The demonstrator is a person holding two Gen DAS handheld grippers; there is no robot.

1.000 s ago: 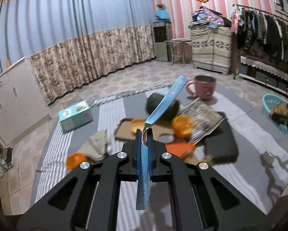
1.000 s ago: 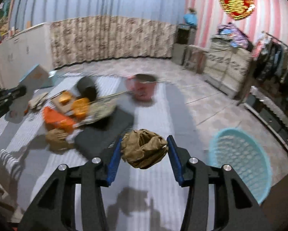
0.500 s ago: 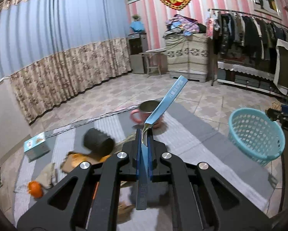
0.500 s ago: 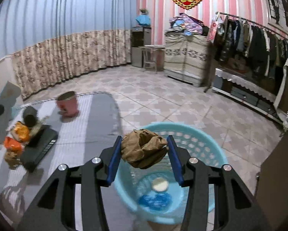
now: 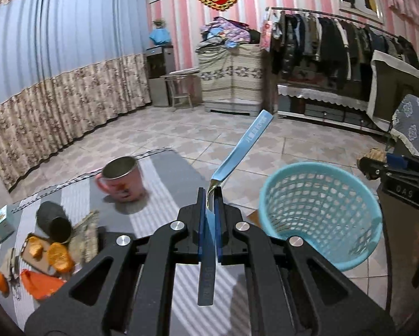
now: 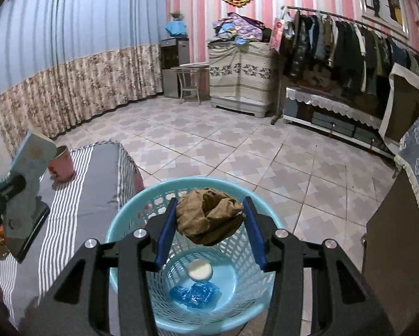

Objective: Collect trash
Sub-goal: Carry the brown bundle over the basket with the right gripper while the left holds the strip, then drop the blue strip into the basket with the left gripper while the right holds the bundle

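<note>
The light-blue mesh basket (image 6: 131,218) stands open-mouthed on the tiled floor (image 6: 237,151), unobstructed from above; inside lie only a white disc (image 6: 199,270) and a blue crumpled wrapper (image 6: 194,294). Left, the striped bench (image 6: 77,196) edge crowds it; right, a brown cabinet (image 6: 388,240) stands near

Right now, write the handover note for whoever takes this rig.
Right gripper: shut on a crumpled brown wad, above the blue basket.
Left gripper: shut on a flat blue wrapper, beside the basket.
Done: a white disc and blue plastic lie in the basket.
Left: drop both pieces; orange peels and an orange wrapper remain on the striped cloth.
</note>
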